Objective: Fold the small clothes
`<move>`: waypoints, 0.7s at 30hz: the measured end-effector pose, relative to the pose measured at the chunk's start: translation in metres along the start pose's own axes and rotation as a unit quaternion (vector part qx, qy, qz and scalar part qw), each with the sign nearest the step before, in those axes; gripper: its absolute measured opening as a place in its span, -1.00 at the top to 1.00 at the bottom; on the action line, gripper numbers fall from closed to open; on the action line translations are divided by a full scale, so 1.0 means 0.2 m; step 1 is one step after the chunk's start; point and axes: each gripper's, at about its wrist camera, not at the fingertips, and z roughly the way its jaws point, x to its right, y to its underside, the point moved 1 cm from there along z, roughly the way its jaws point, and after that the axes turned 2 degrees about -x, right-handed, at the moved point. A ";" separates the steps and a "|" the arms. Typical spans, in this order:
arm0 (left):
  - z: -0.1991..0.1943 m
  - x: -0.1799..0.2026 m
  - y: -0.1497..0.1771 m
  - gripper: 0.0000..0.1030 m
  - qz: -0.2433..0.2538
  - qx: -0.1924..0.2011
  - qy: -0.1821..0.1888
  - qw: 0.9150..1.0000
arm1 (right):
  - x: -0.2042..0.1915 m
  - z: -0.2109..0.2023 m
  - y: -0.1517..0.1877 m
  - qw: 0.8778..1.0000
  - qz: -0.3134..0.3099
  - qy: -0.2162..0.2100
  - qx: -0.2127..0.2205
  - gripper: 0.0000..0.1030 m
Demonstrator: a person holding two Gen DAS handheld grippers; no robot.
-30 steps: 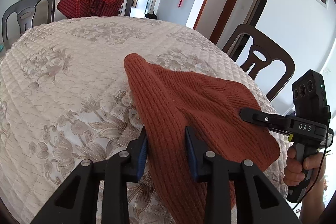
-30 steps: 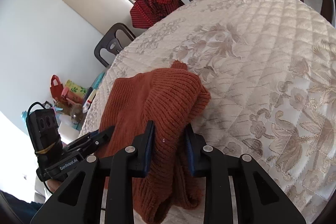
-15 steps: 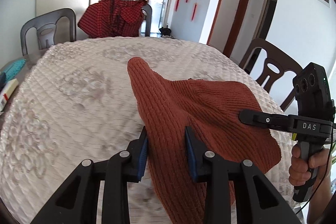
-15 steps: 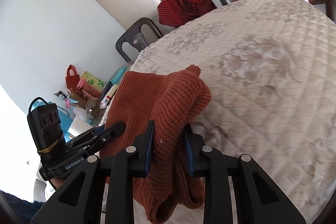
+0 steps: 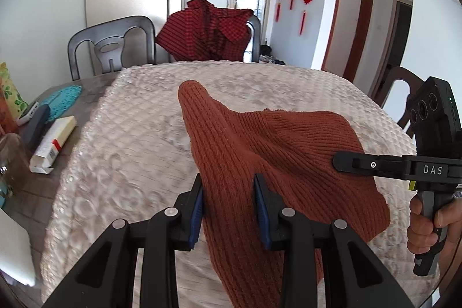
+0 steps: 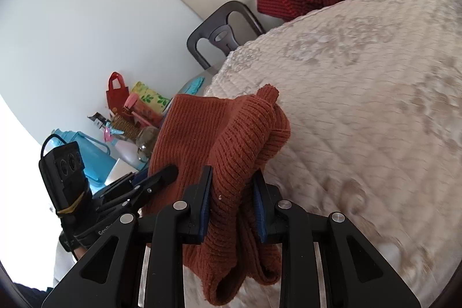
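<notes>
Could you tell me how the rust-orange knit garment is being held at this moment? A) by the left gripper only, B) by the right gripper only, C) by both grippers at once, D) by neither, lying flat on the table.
C: the left gripper is shut on one bunched part of the rust-orange knit garment, and the right gripper is shut on another part, with the cloth stretched between them above the quilted tablecloth.

Left gripper [image 5: 228, 201] and right gripper [image 6: 232, 201] both clamped on knit fabric, bottom centre; right hand [image 5: 424, 224] grips handle, lower right.
</notes>
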 end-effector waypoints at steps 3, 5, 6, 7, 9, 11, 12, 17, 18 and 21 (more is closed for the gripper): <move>0.03 -0.11 -0.02 0.33 -0.006 0.000 -0.001 1.000 | -0.03 0.10 -0.04 1.000 -0.007 -0.005 -0.008 0.50; 0.07 -0.19 -0.02 0.33 -0.019 -0.002 0.004 1.000 | -0.04 0.16 -0.06 1.000 -0.008 -0.007 -0.010 0.49; 0.10 -0.22 -0.01 0.33 -0.024 -0.005 0.008 1.000 | -0.04 0.18 -0.07 1.000 -0.007 -0.007 -0.012 0.49; 0.12 -0.26 0.00 0.33 -0.030 -0.009 0.010 0.999 | -0.03 0.21 -0.08 1.000 -0.004 -0.005 -0.015 0.49; 0.19 -0.32 0.04 0.32 -0.043 -0.023 0.009 0.999 | 0.01 0.29 -0.08 1.000 0.000 0.003 -0.025 0.49; 0.24 -0.36 0.07 0.24 -0.056 -0.033 0.013 0.998 | 0.05 0.33 -0.08 0.999 0.009 0.016 -0.034 0.48; 0.24 -0.38 0.09 0.23 -0.065 -0.029 0.021 0.997 | 0.08 0.35 -0.07 0.999 0.018 0.019 -0.041 0.44; 0.13 -0.40 0.10 0.21 -0.082 -0.005 0.013 0.997 | 0.11 0.27 -0.08 0.999 0.020 0.031 -0.034 0.33; 0.09 -0.39 0.09 0.21 -0.080 0.004 0.006 0.997 | 0.09 0.23 -0.10 0.999 0.006 0.045 -0.021 0.33; 0.05 -0.36 0.07 0.21 -0.075 0.019 0.012 0.997 | 0.05 0.18 -0.15 0.997 -0.024 0.076 0.004 0.34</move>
